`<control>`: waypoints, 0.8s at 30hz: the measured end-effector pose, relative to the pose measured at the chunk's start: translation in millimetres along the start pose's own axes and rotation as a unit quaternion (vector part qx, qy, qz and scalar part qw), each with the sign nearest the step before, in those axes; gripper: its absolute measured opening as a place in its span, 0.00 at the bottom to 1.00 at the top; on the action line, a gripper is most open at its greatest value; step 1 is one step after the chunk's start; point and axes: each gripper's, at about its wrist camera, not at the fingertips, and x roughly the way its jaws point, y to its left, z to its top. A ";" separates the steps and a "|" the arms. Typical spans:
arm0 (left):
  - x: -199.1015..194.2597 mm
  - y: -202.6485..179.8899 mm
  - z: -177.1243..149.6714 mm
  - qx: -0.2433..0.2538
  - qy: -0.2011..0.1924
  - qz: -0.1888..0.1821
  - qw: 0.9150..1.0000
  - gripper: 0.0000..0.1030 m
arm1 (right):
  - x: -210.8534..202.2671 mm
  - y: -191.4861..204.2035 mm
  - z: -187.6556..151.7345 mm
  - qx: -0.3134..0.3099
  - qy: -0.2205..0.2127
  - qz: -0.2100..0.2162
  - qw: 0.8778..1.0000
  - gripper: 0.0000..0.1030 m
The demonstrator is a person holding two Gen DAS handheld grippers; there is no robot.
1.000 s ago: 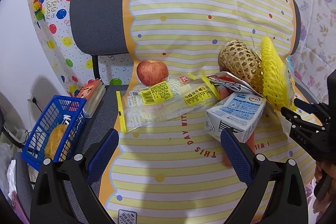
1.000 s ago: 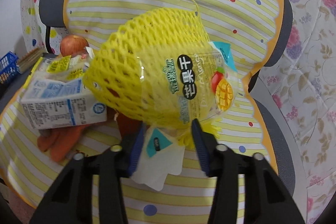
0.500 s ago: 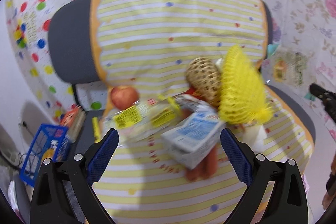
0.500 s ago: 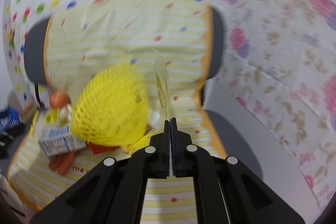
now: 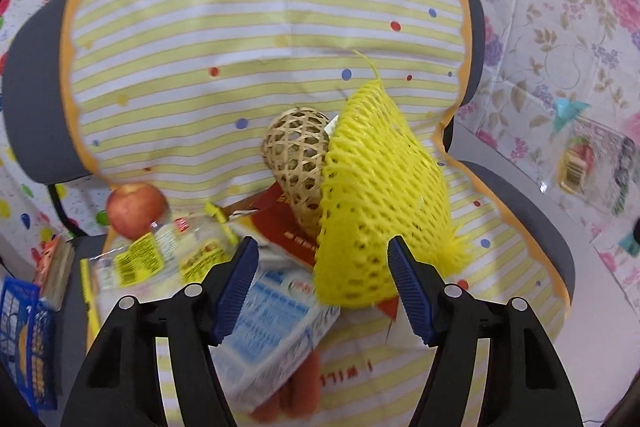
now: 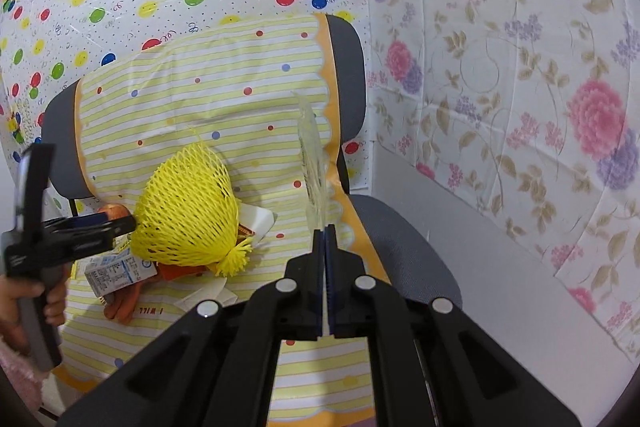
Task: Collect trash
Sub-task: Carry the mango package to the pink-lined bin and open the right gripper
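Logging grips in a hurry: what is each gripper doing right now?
Left gripper: closing around the yellow foam net, pads not yet on it.
Right gripper: shut on a clear snack bag.

A grey office chair [image 5: 516,203] is carrying everything, with a yellow striped cloth [image 5: 248,39] draping over its seat and back. An apple [image 5: 136,209], snack packets [image 5: 160,259], a milk carton [image 5: 276,323] and a yellow foam net [image 5: 380,195] are lying on the cloth, with what may be sausages [image 5: 296,391] beneath.

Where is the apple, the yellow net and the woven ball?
apple [image 5: 136,210], left wrist view, on its red front.
yellow net [image 5: 380,195], left wrist view, on the middle of its mesh.
woven ball [image 5: 298,155], left wrist view, on its lattice side left of the net.
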 end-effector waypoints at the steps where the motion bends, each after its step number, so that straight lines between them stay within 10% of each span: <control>1: 4.6 0.1 2.4 -0.002 0.004 -0.004 1.000 0.65 | 1.8 -1.3 -1.0 0.003 0.004 0.003 1.000 0.01; 7: 30.2 0.6 11.9 -0.015 0.036 -0.049 0.998 0.51 | 8.6 -4.8 -7.1 0.008 0.018 0.018 1.000 0.01; 12: 25.6 -0.3 11.3 -0.030 0.036 -0.098 0.994 0.15 | 5.4 -3.5 -11.0 0.014 0.023 0.037 0.999 0.02; 24: -108.1 -70.0 -28.9 0.113 -0.110 -0.106 0.982 0.10 | -43.5 -8.3 -16.9 0.034 0.004 0.039 0.999 0.02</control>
